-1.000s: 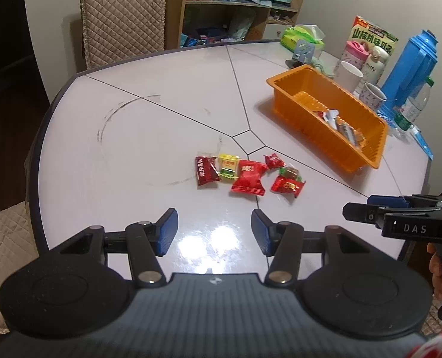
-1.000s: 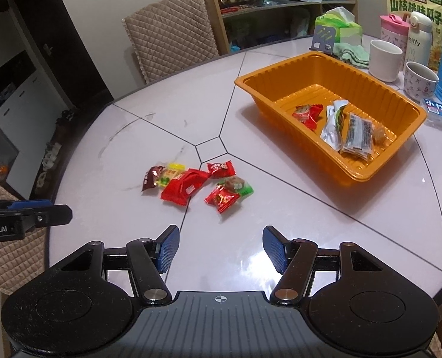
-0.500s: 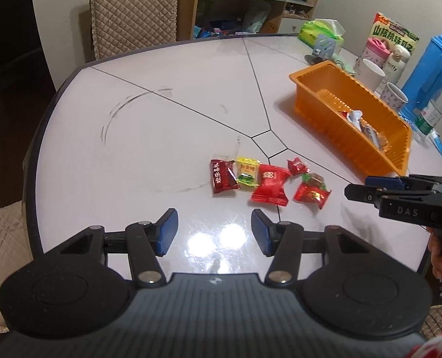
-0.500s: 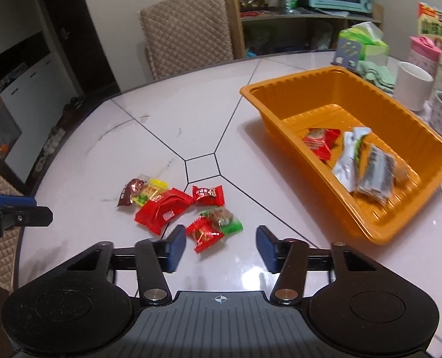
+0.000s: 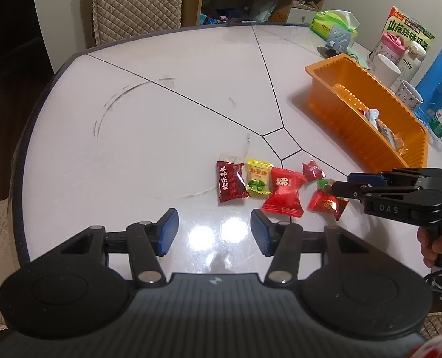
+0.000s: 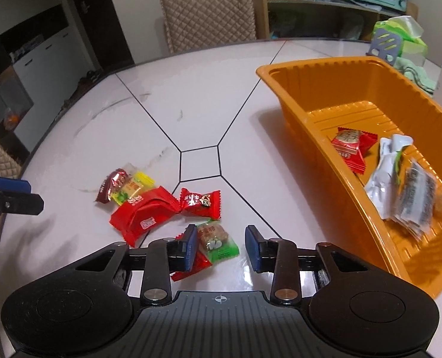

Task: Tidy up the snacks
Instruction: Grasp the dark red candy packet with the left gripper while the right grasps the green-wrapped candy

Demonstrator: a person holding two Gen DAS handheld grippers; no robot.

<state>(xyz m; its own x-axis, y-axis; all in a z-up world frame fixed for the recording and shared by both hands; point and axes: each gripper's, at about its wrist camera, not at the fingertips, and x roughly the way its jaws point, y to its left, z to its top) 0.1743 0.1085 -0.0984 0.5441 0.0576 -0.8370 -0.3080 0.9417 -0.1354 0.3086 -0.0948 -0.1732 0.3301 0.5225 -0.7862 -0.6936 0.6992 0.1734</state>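
Several wrapped snacks lie in a cluster on the white table: a dark red one [image 5: 230, 182], a yellow one [image 5: 258, 176], a large red one [image 5: 284, 192], a small red one [image 6: 201, 203] and a green-ended one [image 6: 216, 240] on a red packet [image 5: 327, 204]. My right gripper [image 6: 221, 249] is open, low over the table, its fingers either side of the green-ended snack. My left gripper [image 5: 214, 232] is open and empty, just short of the cluster. The orange tray [image 6: 304, 101] at right holds a red snack [image 6: 350, 146] and clear packets [image 6: 415, 197].
Mugs [image 5: 386, 70], bottles, a blue thermos [image 5: 438, 68], a seed bag and a tissue pack [image 5: 332, 25] stand behind the tray. A quilted chair [image 6: 207, 9] and a shelf with a toaster oven are beyond the table's far edge.
My right gripper has moved forward and down to the snack cluster, now straddling the green-ended snack. My left gripper has come closer to the cluster. Both stay open.
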